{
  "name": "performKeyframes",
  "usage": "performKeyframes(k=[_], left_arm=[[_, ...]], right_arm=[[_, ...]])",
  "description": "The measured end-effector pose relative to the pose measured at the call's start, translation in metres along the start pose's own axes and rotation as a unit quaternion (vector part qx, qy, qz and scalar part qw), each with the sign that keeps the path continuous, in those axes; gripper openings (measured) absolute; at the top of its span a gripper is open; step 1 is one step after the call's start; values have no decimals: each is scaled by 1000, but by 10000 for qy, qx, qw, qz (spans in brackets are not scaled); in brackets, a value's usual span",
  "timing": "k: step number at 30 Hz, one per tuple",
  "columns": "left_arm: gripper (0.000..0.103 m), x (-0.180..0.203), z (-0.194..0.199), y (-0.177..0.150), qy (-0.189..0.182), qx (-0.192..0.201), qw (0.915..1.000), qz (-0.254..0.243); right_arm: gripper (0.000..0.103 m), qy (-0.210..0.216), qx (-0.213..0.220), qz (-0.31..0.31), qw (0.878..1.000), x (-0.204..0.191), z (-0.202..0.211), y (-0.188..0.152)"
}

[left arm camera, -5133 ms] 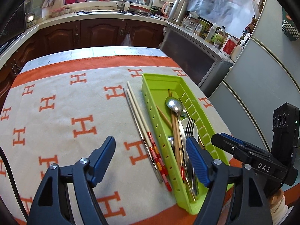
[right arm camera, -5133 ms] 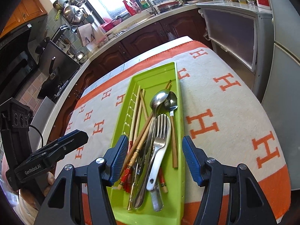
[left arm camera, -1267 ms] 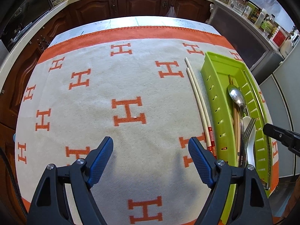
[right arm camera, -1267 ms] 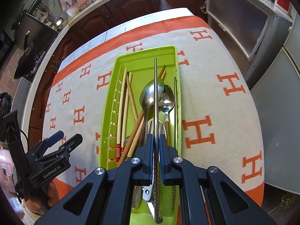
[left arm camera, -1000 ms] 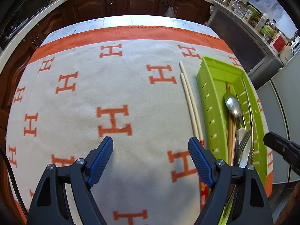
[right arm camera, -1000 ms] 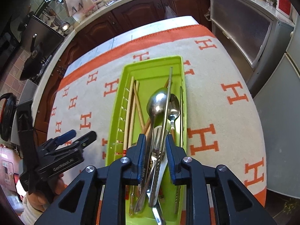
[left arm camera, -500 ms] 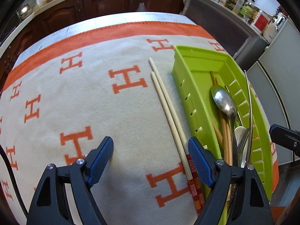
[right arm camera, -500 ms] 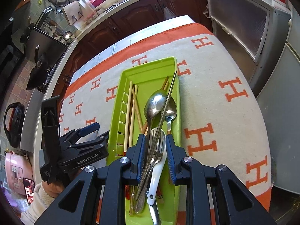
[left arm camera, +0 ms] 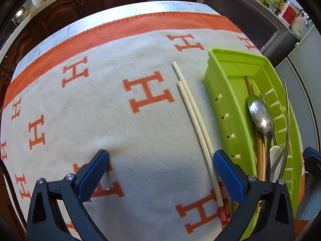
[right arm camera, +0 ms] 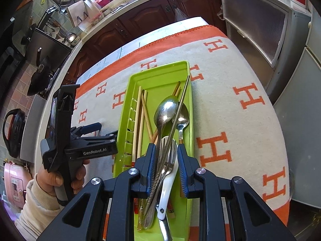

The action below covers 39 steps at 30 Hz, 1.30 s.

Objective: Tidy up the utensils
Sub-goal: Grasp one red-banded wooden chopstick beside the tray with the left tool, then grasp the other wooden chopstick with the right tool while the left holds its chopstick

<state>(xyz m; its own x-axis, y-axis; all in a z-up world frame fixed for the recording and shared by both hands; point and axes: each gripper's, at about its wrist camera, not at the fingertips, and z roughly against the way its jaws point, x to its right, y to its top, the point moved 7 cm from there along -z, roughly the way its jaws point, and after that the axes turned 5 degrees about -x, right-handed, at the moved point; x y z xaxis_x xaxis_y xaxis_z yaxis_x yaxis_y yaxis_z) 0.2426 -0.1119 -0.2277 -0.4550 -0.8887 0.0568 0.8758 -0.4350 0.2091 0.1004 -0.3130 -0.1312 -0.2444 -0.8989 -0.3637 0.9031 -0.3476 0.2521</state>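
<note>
Two white chopsticks with red-patterned ends lie on the cloth beside the green tray. My left gripper hovers low over them with its jaws opening wide. The chopsticks run just inside its right pad, untouched. In the right wrist view the tray holds wooden chopsticks, two metal spoons, a fork and a white ceramic spoon. My right gripper stands narrowly open over the tray. A steel chopstick slants loosely through its gap.
A grey cloth with orange H marks covers the table, its orange border at the far side. Dark cabinets stand behind and grey appliance doors to the right. A person's hand holds the left gripper.
My left gripper slid toward the white chopsticks and the tray, came lower and widened its jaws. My right gripper let go of the steel chopstick, which now leans to the right.
</note>
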Motion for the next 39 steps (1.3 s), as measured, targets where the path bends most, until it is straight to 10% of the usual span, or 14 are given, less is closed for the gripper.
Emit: performKeyframes(k=[17, 21, 23, 39], left_arm=[[100, -15, -6, 28, 141, -44, 9989, 456], [61, -19, 1, 29, 465, 86, 9981, 404], [10, -15, 8, 27, 399, 178, 9987, 266], [3, -66, 40, -38, -442, 410, 9912, 1174]], right_arm=[[22, -81, 60, 54, 9999, 0, 5, 2], [22, -110, 83, 57, 9999, 0, 7, 4], [22, -108, 80, 80, 9999, -1, 7, 5], [22, 102, -665, 681, 9954, -108, -42, 81]])
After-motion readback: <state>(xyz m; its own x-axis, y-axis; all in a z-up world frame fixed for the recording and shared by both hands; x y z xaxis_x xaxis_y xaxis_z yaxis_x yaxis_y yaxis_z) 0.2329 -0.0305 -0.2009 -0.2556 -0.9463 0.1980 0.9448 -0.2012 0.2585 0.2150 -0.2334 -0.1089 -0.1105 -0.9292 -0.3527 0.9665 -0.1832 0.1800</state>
